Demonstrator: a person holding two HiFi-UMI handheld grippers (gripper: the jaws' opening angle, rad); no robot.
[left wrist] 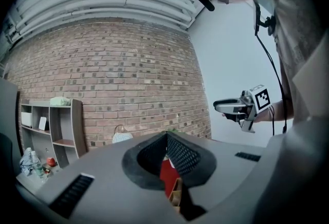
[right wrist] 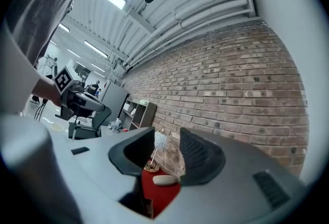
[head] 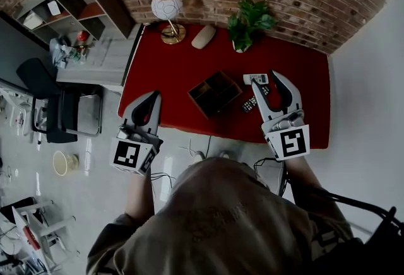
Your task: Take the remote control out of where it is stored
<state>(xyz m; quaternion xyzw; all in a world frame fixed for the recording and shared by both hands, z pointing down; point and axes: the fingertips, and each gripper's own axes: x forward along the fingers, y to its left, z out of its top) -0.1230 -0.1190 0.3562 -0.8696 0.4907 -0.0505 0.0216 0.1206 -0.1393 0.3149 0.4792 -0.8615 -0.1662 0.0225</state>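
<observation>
A dark wooden compartment box (head: pixel 216 92) sits in the middle of the red table (head: pixel 177 65). Just right of it lie a black remote control (head: pixel 250 104) and a white remote control (head: pixel 255 79), both on the table top. My right gripper (head: pixel 265 78) hovers above them, open, with nothing between its fingers; in the right gripper view (right wrist: pixel 167 138) only table and wall show through the gap. My left gripper (head: pixel 153 97) hangs at the table's front left corner, its tips together and empty (left wrist: pixel 165 134). The box's edge (left wrist: pixel 176 194) shows below them.
A globe lamp (head: pixel 167 12), a pale oval object (head: pixel 203 36) and a potted plant (head: pixel 247 23) stand along the table's far edge by the brick wall. A shelf unit (head: pixel 76 2) and a black chair (head: pixel 57 110) are on the left.
</observation>
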